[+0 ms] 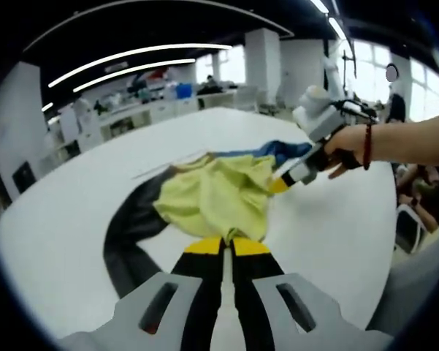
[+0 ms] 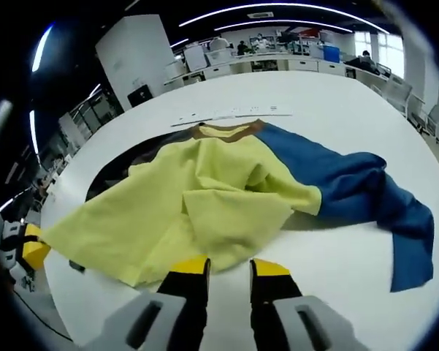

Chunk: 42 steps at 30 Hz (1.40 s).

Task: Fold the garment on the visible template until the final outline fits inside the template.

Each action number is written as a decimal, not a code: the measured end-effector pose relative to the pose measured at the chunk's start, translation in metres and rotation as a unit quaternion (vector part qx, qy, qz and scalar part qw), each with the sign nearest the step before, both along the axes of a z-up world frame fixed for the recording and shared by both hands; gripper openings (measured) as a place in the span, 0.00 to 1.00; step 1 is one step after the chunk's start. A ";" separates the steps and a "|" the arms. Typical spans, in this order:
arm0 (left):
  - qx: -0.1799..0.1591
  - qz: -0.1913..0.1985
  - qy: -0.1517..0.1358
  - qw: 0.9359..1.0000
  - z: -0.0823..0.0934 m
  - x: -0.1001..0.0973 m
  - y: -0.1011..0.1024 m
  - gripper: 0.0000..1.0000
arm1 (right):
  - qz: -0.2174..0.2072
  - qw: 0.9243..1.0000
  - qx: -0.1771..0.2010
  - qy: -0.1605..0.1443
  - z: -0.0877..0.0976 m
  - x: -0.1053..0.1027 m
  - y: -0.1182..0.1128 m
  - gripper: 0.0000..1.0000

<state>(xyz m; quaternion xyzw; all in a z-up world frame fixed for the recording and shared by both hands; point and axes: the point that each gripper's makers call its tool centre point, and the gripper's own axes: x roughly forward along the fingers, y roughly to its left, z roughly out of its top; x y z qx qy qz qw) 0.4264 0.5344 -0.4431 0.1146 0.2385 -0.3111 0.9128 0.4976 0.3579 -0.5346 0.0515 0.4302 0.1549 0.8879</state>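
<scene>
Two grippers work a soft, rumpled garment (image 2: 226,197) spread on a smooth white table (image 1: 336,219). Seen from the left gripper view, the cloth lies near the table's middle: a pale yellow body bunched into loose folds, a dark grey sleeve (image 1: 128,227) curving down the near side in a long band, and a blue sleeve (image 1: 277,151) trailing toward the far edge. The left gripper (image 1: 226,247), black with yellow tips, rises from the bottom of that view with its jaws nearly together at the yellow hem; whether cloth is pinched between them cannot be told. Across the garment, a person's hand (image 1: 347,150), a beaded bracelet at the wrist, holds the right gripper (image 1: 281,183), its yellow tip touching the yellow fabric beside the blue sleeve. From the right gripper view, the right gripper's jaws stand a narrow gap apart just short of the hem, with bare table between them and nothing gripped. That view shows a brown ribbed collar (image 2: 223,131) at the far end, the yellow panel creased into a ridge down its middle, and the blue sleeve draped in heavy waves to the right. A thin strip (image 2: 234,113) lies on the table beyond the collar.
</scene>
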 end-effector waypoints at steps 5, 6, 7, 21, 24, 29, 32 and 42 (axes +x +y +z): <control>0.000 0.001 0.001 1.000 -0.001 0.002 0.001 0.00 | 0.002 1.000 -0.018 -0.015 0.000 0.007 0.002 0.10; 0.000 0.001 0.002 1.000 -0.001 0.002 0.001 0.00 | 0.002 1.000 -0.018 -0.014 -0.001 0.007 0.003 0.09; 0.000 0.001 0.003 1.000 -0.002 0.002 0.001 0.00 | 0.001 1.000 -0.018 -0.015 -0.001 0.007 0.003 0.08; 0.003 -0.002 0.000 1.000 0.005 -0.001 0.004 0.00 | 0.018 1.000 -0.006 -0.014 0.016 -0.015 -0.014 0.00; 0.008 -0.007 -0.003 1.000 0.008 -0.005 0.005 0.00 | 0.025 1.000 -0.012 -0.013 0.023 -0.030 -0.027 0.00; 0.028 -0.024 -0.004 0.999 0.007 -0.014 0.008 0.00 | 0.032 0.999 -0.012 -0.006 0.027 -0.052 -0.042 0.00; 0.035 -0.027 0.000 0.999 0.004 -0.020 0.012 0.00 | 0.034 0.999 -0.016 -0.002 0.028 -0.065 -0.050 0.00; 0.065 -0.030 0.007 0.997 -0.003 -0.043 0.039 0.00 | 0.049 0.998 -0.026 0.005 0.034 -0.107 -0.060 0.00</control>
